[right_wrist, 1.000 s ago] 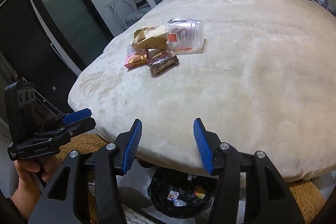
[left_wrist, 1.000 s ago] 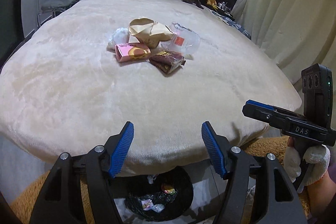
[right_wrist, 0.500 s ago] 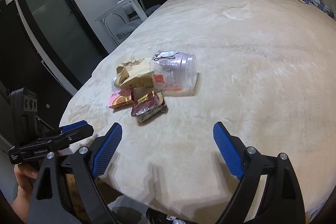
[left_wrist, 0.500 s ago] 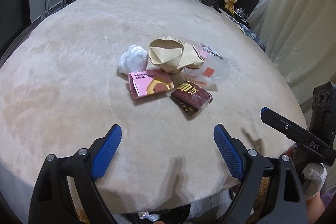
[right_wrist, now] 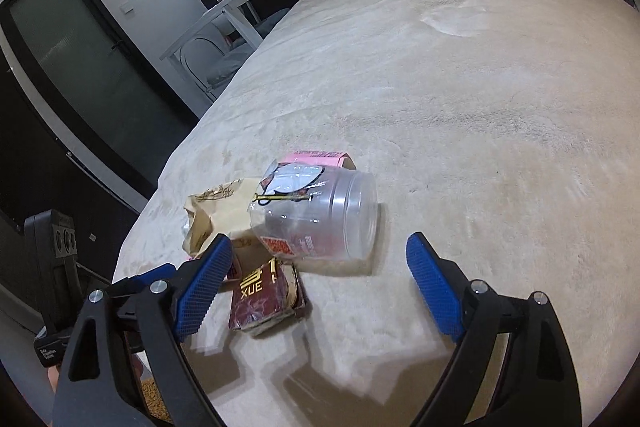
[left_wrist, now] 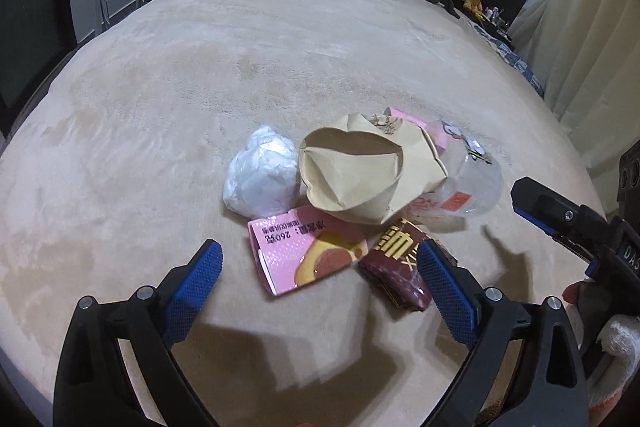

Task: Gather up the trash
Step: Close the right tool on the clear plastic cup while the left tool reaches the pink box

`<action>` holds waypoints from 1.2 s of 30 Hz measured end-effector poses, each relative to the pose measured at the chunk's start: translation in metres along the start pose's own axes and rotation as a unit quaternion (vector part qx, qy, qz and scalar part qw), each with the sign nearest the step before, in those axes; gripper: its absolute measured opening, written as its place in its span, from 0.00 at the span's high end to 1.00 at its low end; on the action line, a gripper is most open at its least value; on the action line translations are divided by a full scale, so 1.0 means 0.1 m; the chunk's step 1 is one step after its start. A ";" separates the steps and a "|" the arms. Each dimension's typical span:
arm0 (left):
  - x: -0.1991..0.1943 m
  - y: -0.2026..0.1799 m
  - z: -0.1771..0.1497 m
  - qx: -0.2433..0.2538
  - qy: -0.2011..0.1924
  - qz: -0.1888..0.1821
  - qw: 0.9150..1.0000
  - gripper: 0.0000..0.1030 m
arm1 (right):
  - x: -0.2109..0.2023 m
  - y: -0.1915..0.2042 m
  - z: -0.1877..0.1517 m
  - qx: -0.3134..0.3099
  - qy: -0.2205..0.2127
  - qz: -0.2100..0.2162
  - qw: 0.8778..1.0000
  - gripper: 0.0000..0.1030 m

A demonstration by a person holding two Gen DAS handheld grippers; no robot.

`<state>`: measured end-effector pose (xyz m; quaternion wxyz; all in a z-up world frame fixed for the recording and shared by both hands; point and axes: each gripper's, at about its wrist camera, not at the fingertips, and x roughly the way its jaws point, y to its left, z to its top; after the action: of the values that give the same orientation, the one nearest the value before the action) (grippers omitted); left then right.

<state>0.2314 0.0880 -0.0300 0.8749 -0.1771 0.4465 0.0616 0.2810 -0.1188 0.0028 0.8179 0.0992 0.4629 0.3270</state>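
Both grippers have advanced over the bed's (left_wrist: 160, 147) near edge: left gripper (left_wrist: 320, 281) opening astride the pink box (left_wrist: 304, 255), right gripper (right_wrist: 320, 285) spread before the jar (right_wrist: 320, 215).

Trash heap (left_wrist: 352, 195) on bed: bag, cartons, toppled clear cup (right_wrist: 320, 215).

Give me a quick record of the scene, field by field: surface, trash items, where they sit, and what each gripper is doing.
surface: beige bed
trash: white bag, paper bag, pink box, maroon pack, clear cup
layout: one touching pile; cup on its side, paper bag partly over the pink box
left gripper: jaws opening, nothing gripped, aimed at the pink box
right gripper: open, nothing gripped, aimed at the cup and maroon pack
collected: none yet
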 end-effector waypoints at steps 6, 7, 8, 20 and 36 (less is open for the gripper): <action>0.15 0.03 0.07 -0.012 0.020 0.018 1.000 0.08 | 0.22 -0.10 0.13 0.034 0.020 0.021 0.999 0.15; 0.18 0.04 0.08 -0.015 0.024 0.021 0.999 0.09 | 0.25 -0.11 0.15 0.036 0.025 0.025 0.999 0.15; 0.20 0.05 0.08 -0.018 0.028 0.024 0.999 0.09 | 0.27 -0.11 0.16 0.037 0.028 0.027 0.999 0.15; 0.33 0.12 0.15 -0.039 0.039 0.051 0.997 0.23 | 0.46 0.04 0.18 0.026 0.035 -0.006 0.999 0.17; 0.07 0.20 0.06 -0.039 0.022 0.022 0.999 0.40 | 0.17 0.02 0.17 0.011 0.007 -0.028 1.000 0.24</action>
<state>0.2349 0.1088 -0.0371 0.8558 -0.2023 0.4667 0.0939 0.3003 -0.1042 0.0011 0.8224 0.0927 0.4747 0.2994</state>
